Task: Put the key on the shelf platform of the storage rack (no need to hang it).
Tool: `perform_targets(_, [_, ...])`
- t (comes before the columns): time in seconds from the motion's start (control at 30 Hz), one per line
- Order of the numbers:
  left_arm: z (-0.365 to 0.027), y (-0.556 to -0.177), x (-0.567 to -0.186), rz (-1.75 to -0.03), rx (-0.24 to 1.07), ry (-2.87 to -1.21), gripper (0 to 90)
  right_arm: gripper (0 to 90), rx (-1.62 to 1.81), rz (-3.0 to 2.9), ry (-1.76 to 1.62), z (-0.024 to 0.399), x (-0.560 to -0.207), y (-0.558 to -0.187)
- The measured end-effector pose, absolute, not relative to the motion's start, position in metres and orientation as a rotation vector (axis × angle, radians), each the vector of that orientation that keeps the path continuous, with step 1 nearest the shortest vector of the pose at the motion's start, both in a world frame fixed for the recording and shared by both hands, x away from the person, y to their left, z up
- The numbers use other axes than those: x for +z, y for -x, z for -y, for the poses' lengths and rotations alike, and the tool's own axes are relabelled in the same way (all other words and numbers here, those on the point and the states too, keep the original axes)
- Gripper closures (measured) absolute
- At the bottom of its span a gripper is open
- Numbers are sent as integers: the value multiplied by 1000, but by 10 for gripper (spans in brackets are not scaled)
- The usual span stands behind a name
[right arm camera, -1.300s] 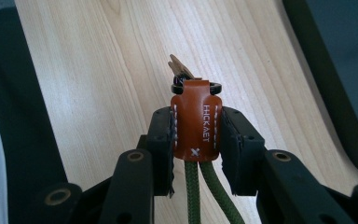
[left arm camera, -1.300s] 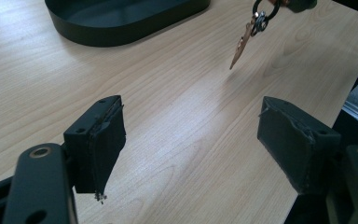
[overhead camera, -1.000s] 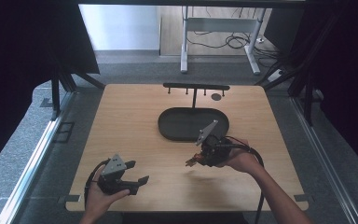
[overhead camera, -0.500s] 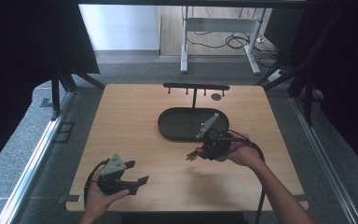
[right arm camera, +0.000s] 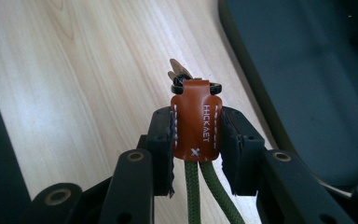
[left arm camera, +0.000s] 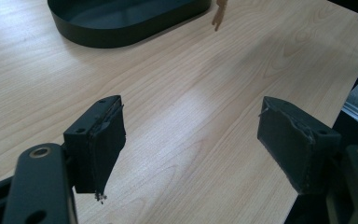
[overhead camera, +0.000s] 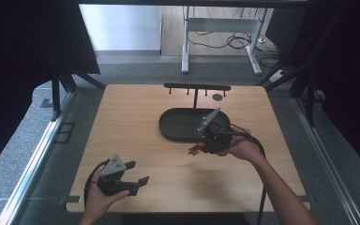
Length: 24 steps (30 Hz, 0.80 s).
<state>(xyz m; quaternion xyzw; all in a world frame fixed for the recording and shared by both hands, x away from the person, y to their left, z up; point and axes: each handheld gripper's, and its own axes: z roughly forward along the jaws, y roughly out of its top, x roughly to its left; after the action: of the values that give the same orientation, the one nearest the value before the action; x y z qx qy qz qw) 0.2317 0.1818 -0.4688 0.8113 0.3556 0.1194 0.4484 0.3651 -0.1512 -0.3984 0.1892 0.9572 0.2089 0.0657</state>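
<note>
The left tool (overhead camera: 133, 177) lay low over the near-left part of the pale wooden worktop (overhead camera: 136, 126), held in the person's left hand (overhead camera: 101, 199), with its jaws spread wide and nothing between them. In the left gripper view, only bare wood showed between the two black pads (left arm camera: 100, 140), and the oval tray lay farther off at the top of that view.

The shallow black oval tray (overhead camera: 178, 126) sat at the middle of the worktop, towards its far side. Behind it stood a black T-shaped rack with small pegs (overhead camera: 197, 88), and a small dark round disc (overhead camera: 217, 97) lay just beside the rack's right end.

The right tool (overhead camera: 198, 149), held in the person's right hand (overhead camera: 243, 149), was at the tray's near-right edge. Its jaws were pressed onto a brown leather tab with white stitching and lettering (right arm camera: 195, 123). Two olive-green cords (right arm camera: 200, 196) ran from the tab's lower end back between the jaws. A black ring and small tan pieces (right arm camera: 182, 77) projected beyond the tab's far end. The tab was over bare wood, just beside the tray's rim.
</note>
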Motion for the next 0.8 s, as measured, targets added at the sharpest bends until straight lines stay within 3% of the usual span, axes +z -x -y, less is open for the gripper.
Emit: perform_targets(0.8, [-182,-231,-468,-881,296,-2003,233,667,633,-2864,-643,150,-388,-398])
